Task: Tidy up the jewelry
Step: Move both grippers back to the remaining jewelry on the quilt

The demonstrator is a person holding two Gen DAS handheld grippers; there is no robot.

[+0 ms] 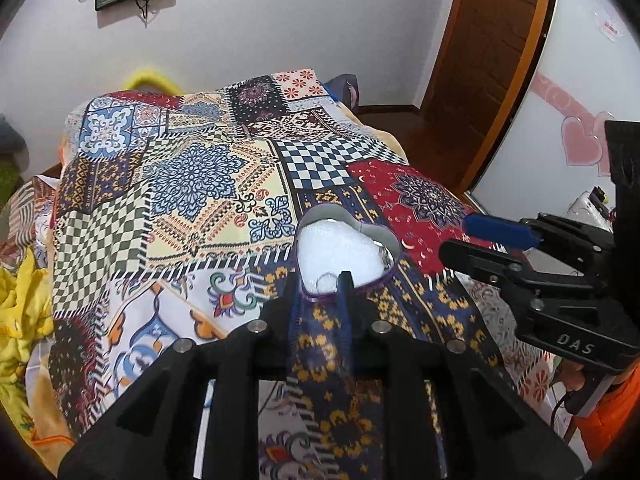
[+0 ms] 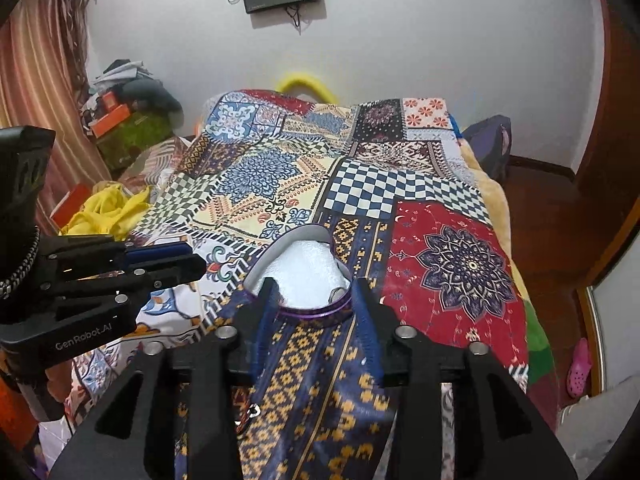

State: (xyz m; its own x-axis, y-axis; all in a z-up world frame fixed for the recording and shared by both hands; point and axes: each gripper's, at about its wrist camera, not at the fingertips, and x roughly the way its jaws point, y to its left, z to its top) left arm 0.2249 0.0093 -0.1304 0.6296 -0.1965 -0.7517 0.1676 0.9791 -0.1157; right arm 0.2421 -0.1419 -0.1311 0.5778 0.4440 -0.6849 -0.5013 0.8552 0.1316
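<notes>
Even indoor light, soft shadows; fisheye bending, dark vignetted corners; slight softness.

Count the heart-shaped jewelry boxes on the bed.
1. The heart-shaped box sits open on the patchwork bedspread, just beyond both grippers' fingers. Others may be hidden outside these views.

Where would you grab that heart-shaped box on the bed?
Probably by its thin upright metal rim, one finger inside and one outside. The heart-shaped box lies open and flat on the patterned bedspread, its white padding just below the rim. Come from the near, purple-edged side, where the right hand-held gripper is.
</notes>
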